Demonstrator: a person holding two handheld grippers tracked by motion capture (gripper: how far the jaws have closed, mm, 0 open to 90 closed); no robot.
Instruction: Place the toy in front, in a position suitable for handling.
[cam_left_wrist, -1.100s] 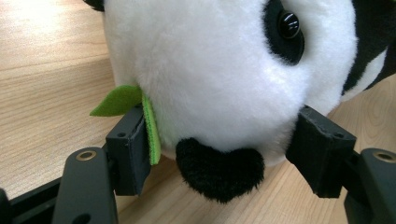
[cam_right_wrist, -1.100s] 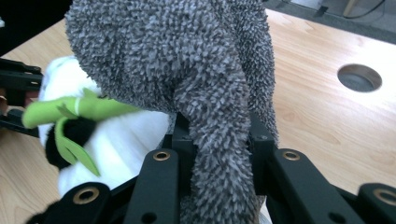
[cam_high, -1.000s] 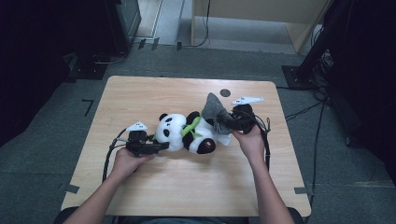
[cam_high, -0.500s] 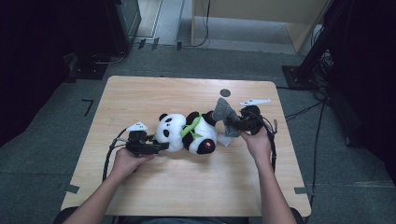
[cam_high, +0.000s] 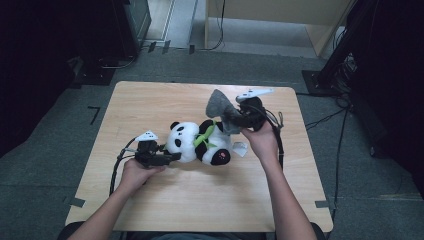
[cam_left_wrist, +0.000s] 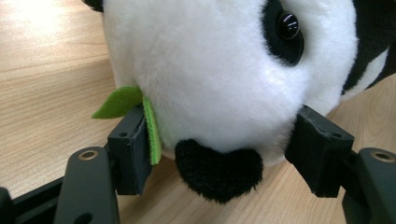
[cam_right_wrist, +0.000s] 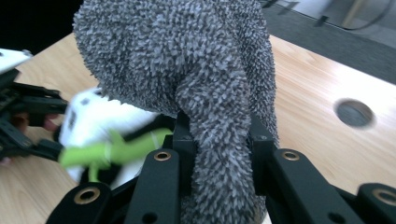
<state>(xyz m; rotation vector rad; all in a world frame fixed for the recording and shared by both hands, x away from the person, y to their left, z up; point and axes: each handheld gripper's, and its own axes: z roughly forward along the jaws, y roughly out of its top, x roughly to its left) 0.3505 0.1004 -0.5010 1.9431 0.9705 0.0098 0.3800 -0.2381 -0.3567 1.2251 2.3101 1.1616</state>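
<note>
A lab-like recording room: lone wooden table (cam_high: 150, 100) on grey carpet (cam_high: 60, 150), loose cables (cam_high: 325, 117), dark equipment stands (cam_high: 345, 50).

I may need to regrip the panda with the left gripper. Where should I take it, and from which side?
Take the panda by its head, coming level along the table from the head end. It lies on its side, the round head pointing at the left gripper, whose jaws already straddle it; the grey cloth occupies the other end.

The panda (cam_left_wrist: 224, 79) is soft white and black plush with a glossy plastic eye, and a flat green felt strip (cam_left_wrist: 152, 133) lies against its head. The grey cloth (cam_right_wrist: 205, 84) beside the panda is nubbly, shaggy fabric. Under the panda, the table (cam_high: 150, 100) is smooth, pale wood with a matt grain; the gripper jaws look matt black plastic.
</note>
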